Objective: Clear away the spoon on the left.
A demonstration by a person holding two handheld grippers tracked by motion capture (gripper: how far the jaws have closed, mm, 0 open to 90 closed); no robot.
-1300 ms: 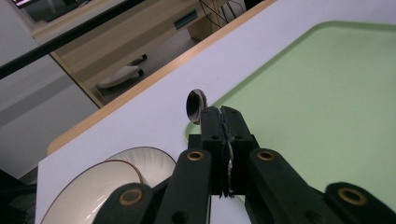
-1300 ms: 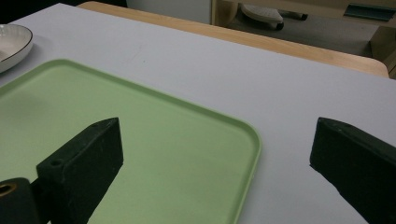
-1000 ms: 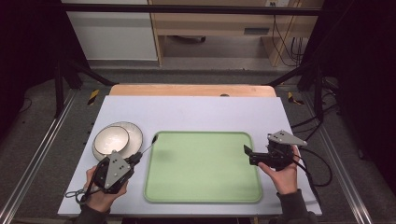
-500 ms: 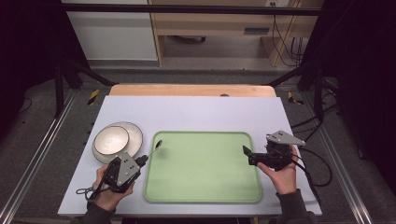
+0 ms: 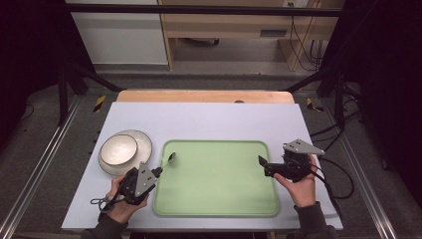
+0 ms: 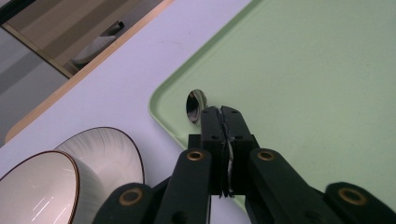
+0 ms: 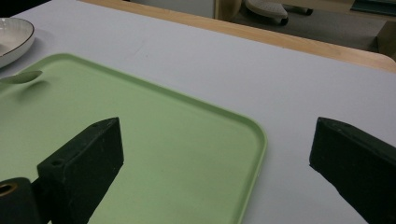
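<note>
Pale tabletop [image 5: 209,117] carries green tray [image 5: 219,199] at centre. White plate [image 5: 142,142] left of tray, white bowl [image 5: 118,149] sitting on it. Right gripper [image 5: 262,164] over tray's right edge, jaws wide apart, nothing between them. Left gripper [image 5: 155,173] at tray's left rim, jaws clamped on handle of metal spoon [image 6: 196,105]; spoon bowl pokes past jaw tips, raised over tray's near-left corner.

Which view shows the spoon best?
The left gripper view: the spoon sits close up, clamped in the left gripper over the tray corner. The high view shows it small; the right gripper view catches its bowl far off.
</note>
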